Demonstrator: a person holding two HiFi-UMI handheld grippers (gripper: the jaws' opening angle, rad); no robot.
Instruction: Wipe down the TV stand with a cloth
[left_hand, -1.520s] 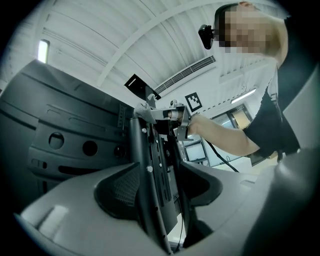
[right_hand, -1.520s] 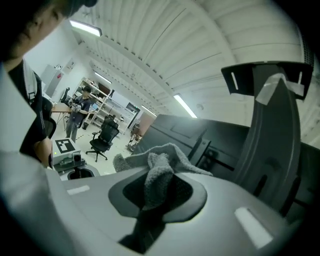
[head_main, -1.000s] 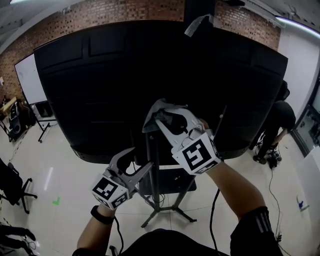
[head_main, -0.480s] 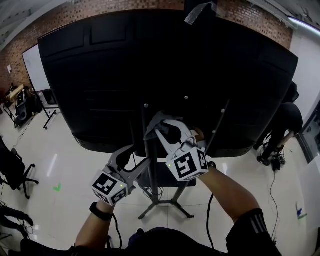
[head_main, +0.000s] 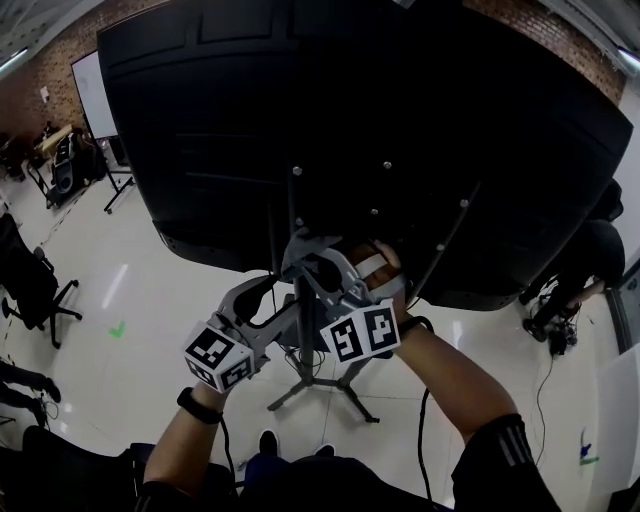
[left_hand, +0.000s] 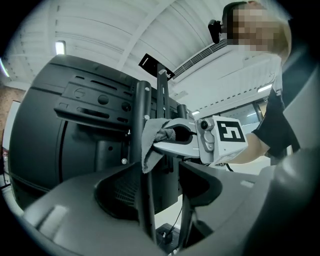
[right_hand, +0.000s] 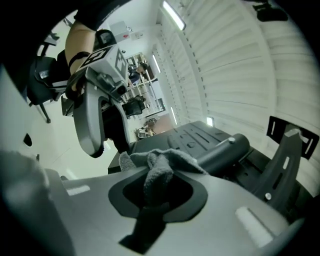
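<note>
The big black TV (head_main: 350, 100) hangs with its back to me on a black stand with an upright pole (head_main: 304, 350). My right gripper (head_main: 315, 252) is shut on a grey cloth (head_main: 303, 243) and presses it against the pole just under the TV's lower edge. The cloth (right_hand: 160, 167) bunches out of the shut jaws of the right gripper (right_hand: 159, 175). My left gripper (head_main: 285, 305) sits lower on the same pole (left_hand: 144, 200). In the left gripper view, the left gripper (left_hand: 160, 167) has its jaws apart, with the pole between them beside the left jaw.
The stand's splayed legs (head_main: 320, 385) rest on the glossy white floor. A person in black (head_main: 590, 260) bends over at the right. An office chair (head_main: 30, 290) and a whiteboard (head_main: 90, 90) stand at the left. A cable (head_main: 425, 440) hangs by my right arm.
The right gripper has slid the cloth down the pole, away from the mounting screws. The left gripper stays at the pole. My head has come closer over the TV.
</note>
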